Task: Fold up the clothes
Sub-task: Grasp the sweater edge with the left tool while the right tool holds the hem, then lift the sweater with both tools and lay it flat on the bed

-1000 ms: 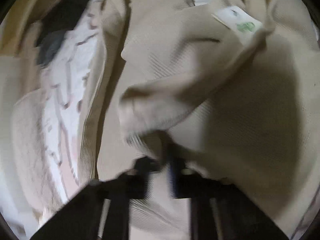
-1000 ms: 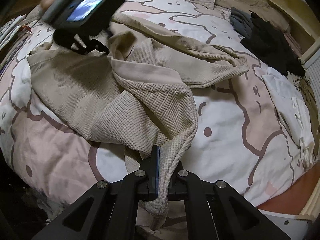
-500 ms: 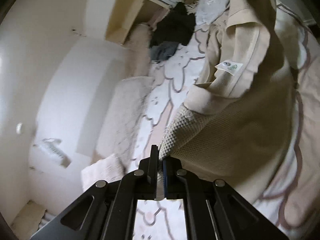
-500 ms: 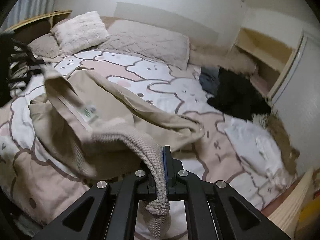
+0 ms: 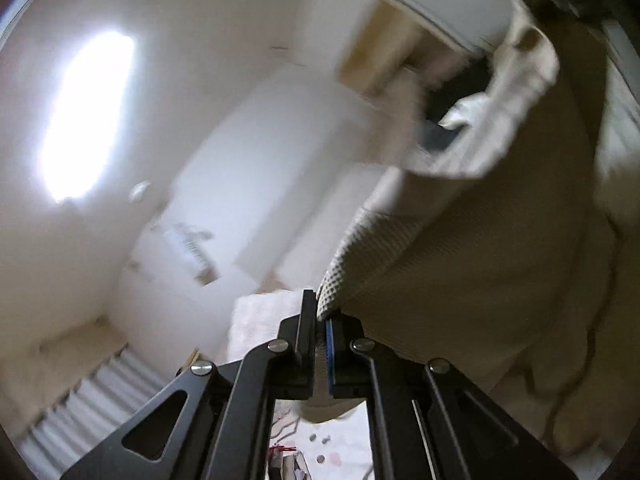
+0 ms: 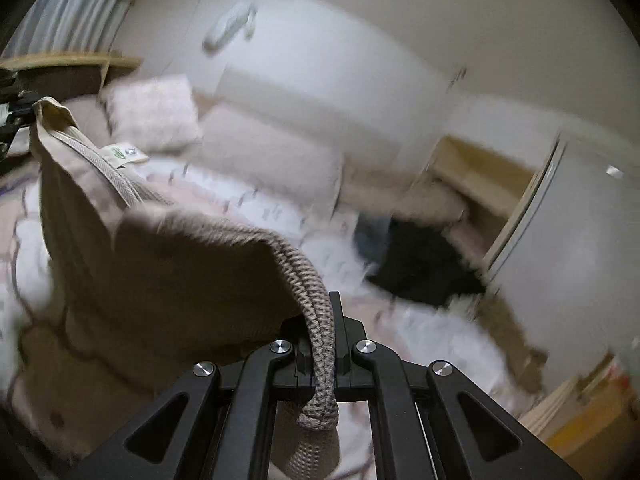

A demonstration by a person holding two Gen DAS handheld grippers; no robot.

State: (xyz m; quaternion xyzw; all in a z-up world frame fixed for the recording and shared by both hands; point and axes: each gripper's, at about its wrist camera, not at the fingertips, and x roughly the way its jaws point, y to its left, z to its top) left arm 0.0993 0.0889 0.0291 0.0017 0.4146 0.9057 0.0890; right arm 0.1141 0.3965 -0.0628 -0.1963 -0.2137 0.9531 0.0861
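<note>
two grippers, left gripper (image 5: pixel 320 320) and right gripper (image 6: pixel 326 344) each pinching beige waffle garment (image 6: pixel 160 272), stretched lengthwise between them

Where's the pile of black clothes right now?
In the right wrist view the black clothes lie right of centre on the bed, beside the wooden shelf and behind the lifted beige waffle garment.

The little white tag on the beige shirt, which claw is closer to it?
Probably the left. The tag sits just below where the left claw pinches the beige shirt at the upper left edge. The right claw grips farther along.
</note>
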